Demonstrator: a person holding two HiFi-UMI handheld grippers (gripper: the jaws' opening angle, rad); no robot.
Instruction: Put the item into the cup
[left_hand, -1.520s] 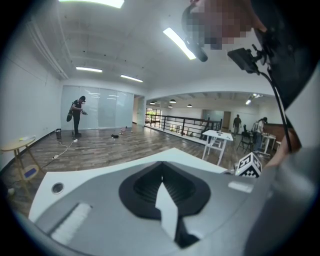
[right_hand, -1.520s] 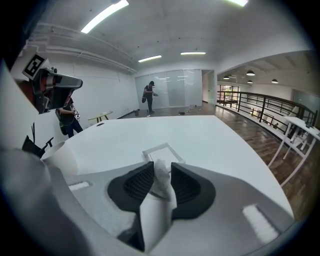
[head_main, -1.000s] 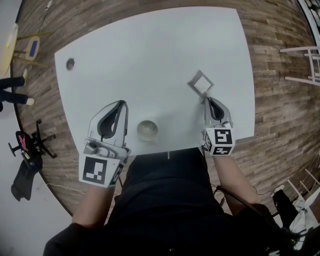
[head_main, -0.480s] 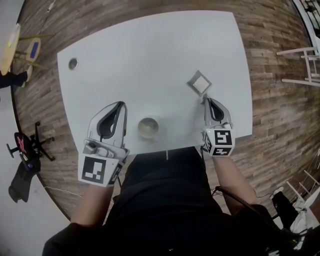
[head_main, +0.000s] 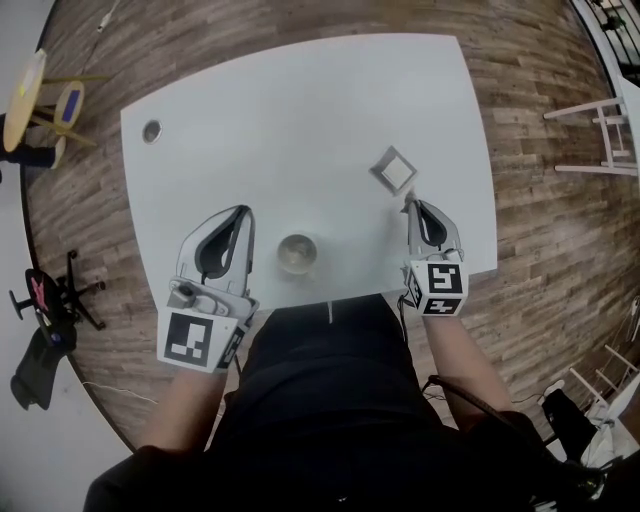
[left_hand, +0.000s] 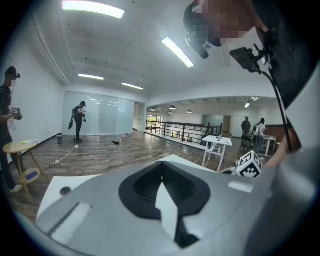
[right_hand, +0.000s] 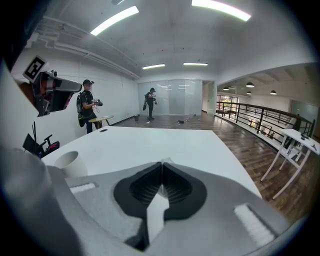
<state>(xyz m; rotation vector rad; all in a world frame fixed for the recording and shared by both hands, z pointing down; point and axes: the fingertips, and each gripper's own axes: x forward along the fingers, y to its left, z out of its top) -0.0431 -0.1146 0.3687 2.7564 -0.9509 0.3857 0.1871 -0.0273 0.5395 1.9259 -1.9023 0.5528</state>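
Right now the right tongs (head_main: 408, 200) are pinched shut on the near corner of the item (head_main: 394, 170), a small pale square at the right of the white bench (head_main: 300, 110); in the right gripper view only a scrap of it shows at the tips. The cup (head_main: 297, 254) stands upright near the bench's near edge, between both tongs. The left tongs (head_main: 243, 210) are closed, empty, just left of the cup.
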